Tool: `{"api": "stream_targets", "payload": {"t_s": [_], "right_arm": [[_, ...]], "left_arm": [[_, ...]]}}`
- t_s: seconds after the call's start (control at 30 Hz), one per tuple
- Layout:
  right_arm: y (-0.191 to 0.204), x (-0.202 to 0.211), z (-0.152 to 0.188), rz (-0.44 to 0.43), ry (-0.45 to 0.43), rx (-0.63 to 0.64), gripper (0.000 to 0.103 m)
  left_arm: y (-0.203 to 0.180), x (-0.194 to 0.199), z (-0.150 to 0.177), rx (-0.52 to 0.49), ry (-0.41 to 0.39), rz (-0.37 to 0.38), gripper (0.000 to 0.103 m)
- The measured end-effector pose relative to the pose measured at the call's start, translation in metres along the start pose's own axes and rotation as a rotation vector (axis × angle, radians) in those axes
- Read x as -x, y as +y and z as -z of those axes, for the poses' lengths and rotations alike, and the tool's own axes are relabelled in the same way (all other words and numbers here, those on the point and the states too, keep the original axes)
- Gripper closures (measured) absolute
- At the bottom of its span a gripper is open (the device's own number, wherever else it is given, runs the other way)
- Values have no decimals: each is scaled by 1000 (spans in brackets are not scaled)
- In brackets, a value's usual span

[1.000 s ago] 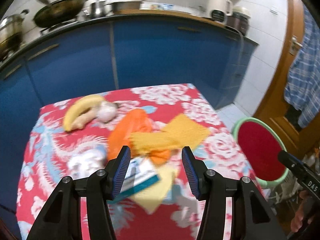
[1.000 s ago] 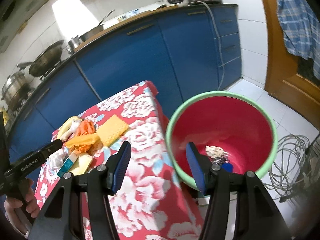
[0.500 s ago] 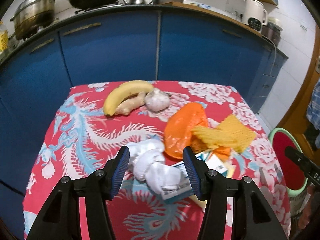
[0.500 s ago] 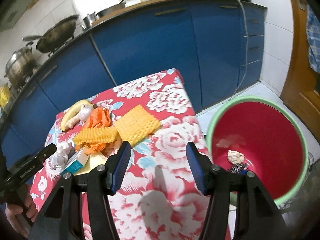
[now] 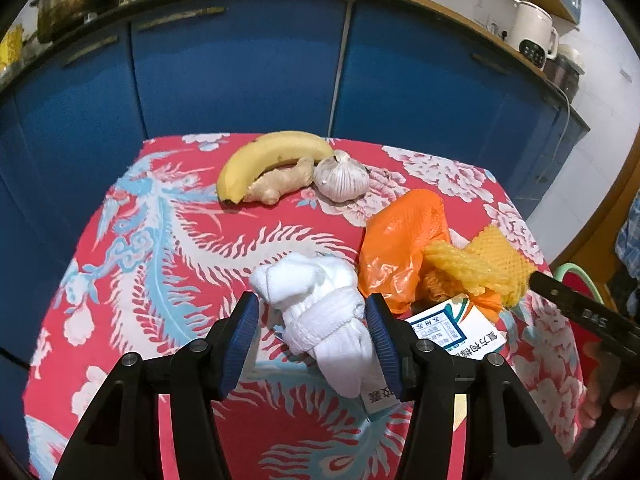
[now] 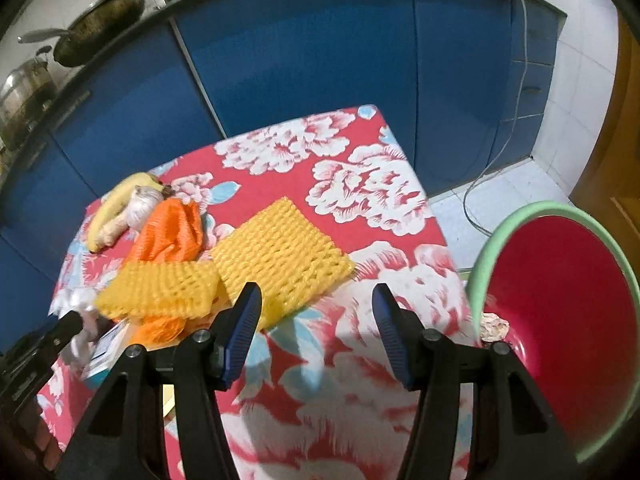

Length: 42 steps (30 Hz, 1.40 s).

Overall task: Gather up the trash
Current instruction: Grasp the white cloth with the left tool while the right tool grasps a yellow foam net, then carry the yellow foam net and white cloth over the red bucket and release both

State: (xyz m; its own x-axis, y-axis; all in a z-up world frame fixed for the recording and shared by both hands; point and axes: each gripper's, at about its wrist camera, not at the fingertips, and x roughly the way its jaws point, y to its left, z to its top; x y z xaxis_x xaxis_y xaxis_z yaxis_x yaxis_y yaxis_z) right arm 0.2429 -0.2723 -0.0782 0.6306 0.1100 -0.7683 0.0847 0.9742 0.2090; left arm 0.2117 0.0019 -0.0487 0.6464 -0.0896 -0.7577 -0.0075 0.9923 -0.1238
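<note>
left hand-held gripper [image 5: 312, 344] open, straddling white wad [image 5: 320, 312] on surface [image 5: 168, 248] | right hand-held gripper [image 6: 316, 332] open, empty | bin [image 6: 560, 320] beside surface | risk: soft wad slips from loose pinch; medicine box [image 5: 452, 332] touching it drags along

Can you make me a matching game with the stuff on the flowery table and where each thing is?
Things:
1. banana
2. white tissue wad
3. bin
4. orange plastic bag

Places:
A. beside the table, down on the floor
B. between the open fingers of the left hand-held gripper
C. at the far edge of the table, touching the ginger
D. partly under the yellow foam net

Pairs: 1-C, 2-B, 3-A, 4-D
</note>
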Motion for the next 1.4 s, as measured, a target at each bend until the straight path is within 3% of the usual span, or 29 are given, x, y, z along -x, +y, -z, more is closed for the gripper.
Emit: {"api": "stream_targets", "payload": {"t_s": [0.17, 0.27, 0.3, 0.37, 0.6, 1.4], "right_arm": [[5, -15, 0, 14, 4, 20, 44], [8, -18, 0, 20, -1, 35, 44], [9, -19, 0, 24, -5, 42, 45], [12, -20, 0, 15, -11, 53, 52], [24, -15, 0, -8, -39, 96, 90], [2, 100, 45, -89, -193, 2, 92]], "left_arm": [[3, -8, 3, 20, 24, 46, 46], [4, -11, 4, 31, 29, 68, 59], [4, -11, 4, 37, 29, 75, 59], [5, -8, 4, 44, 21, 82, 65], [8, 6, 1, 58, -17, 103, 67], [-24, 55, 10, 7, -63, 182, 67]]}}
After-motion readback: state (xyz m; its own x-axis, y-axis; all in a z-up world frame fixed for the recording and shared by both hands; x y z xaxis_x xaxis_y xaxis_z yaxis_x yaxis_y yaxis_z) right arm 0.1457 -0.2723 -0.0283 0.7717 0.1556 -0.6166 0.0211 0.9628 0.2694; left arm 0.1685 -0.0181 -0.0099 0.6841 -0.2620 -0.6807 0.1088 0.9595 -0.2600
